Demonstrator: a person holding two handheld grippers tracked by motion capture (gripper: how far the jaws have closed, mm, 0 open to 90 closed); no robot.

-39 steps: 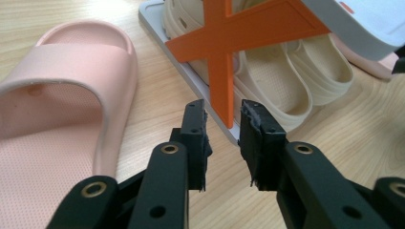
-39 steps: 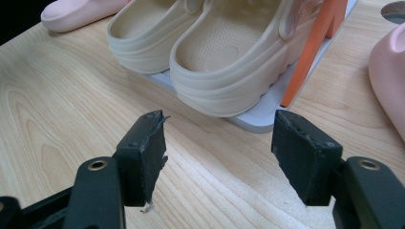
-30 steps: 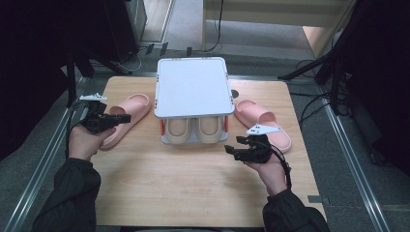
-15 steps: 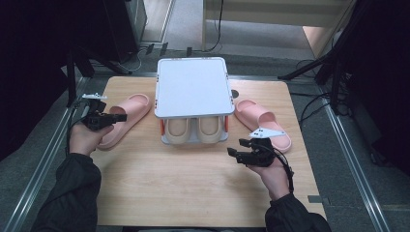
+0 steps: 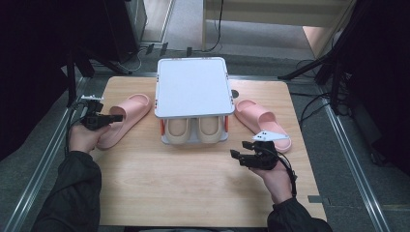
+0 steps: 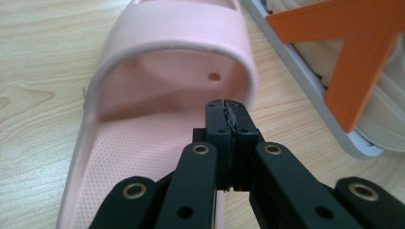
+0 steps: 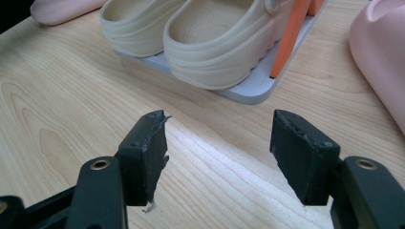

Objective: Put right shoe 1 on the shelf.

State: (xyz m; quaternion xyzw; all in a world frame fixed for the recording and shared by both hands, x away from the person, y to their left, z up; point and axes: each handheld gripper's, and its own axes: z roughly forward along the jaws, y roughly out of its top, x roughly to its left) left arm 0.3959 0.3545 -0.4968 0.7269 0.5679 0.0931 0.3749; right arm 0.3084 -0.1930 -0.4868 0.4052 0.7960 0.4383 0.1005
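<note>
A white two-level shoe rack (image 5: 192, 87) stands at the table's middle back, with a pair of beige clogs (image 5: 193, 129) on its lower shelf. A pink slipper (image 5: 126, 116) lies to its left and another pink slipper (image 5: 258, 120) to its right. My left gripper (image 5: 118, 117) hovers over the left slipper's heel end. In the left gripper view its tips (image 6: 228, 107) are shut together above the pink footbed (image 6: 157, 81) with nothing between them. My right gripper (image 5: 240, 149) stands open over bare wood in front of the rack, and the clogs (image 7: 215, 38) are beyond its tips (image 7: 217, 138).
The wooden table (image 5: 193, 193) has bare wood along its front half. An orange post (image 6: 363, 62) of the rack is close on the right of the left slipper. Metal rails (image 5: 348, 145) run along both table sides, with dark stands and cables behind.
My left gripper has sunk a little and drifted left over the pink slipper, its jaws closing together. The right gripper has barely moved.
</note>
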